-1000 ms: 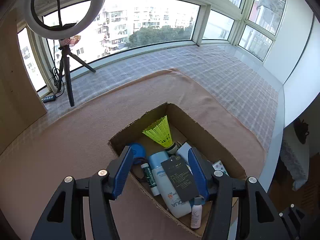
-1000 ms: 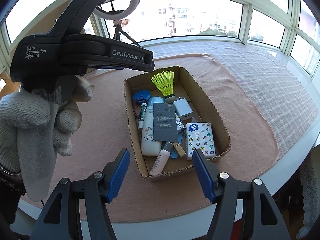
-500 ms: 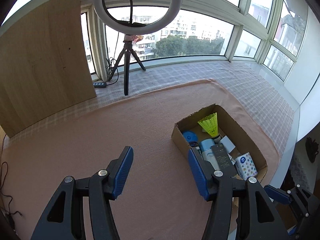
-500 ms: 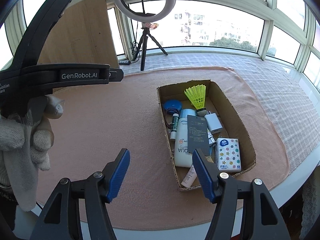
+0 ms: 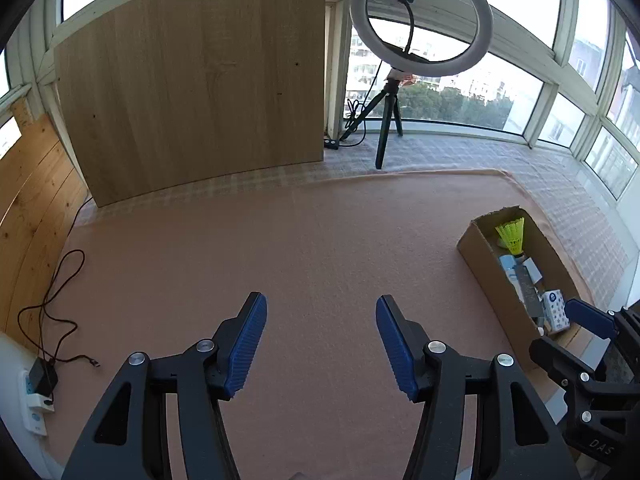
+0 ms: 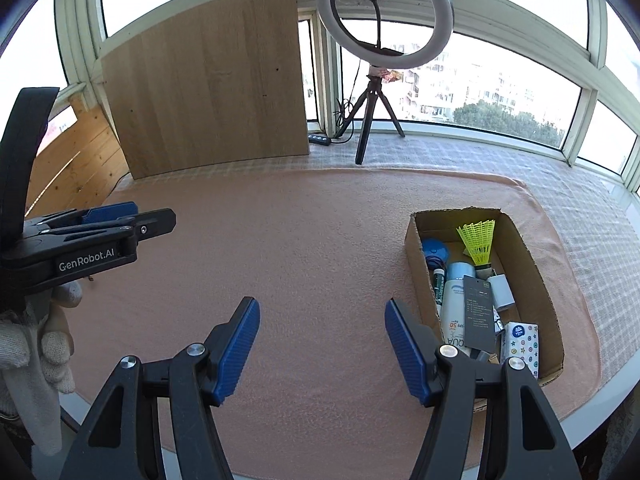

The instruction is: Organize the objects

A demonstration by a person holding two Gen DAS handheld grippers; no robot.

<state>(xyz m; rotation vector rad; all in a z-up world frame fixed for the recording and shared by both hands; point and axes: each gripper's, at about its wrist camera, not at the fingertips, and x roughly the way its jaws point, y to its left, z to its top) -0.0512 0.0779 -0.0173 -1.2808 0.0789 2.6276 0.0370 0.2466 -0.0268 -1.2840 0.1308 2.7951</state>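
Left view: cardboard box (image 5: 486, 258) near end hidden behind right hand-held gripper (image 5: 588, 324); labels too small.

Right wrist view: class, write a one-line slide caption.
Open hand-held gripper above pink blanket, cardboard box of items alongside.

Ring light (image 5: 420, 24) on tripod, wood board (image 5: 192, 80) by windows, charger (image 5: 42, 376) w/ cable at left.
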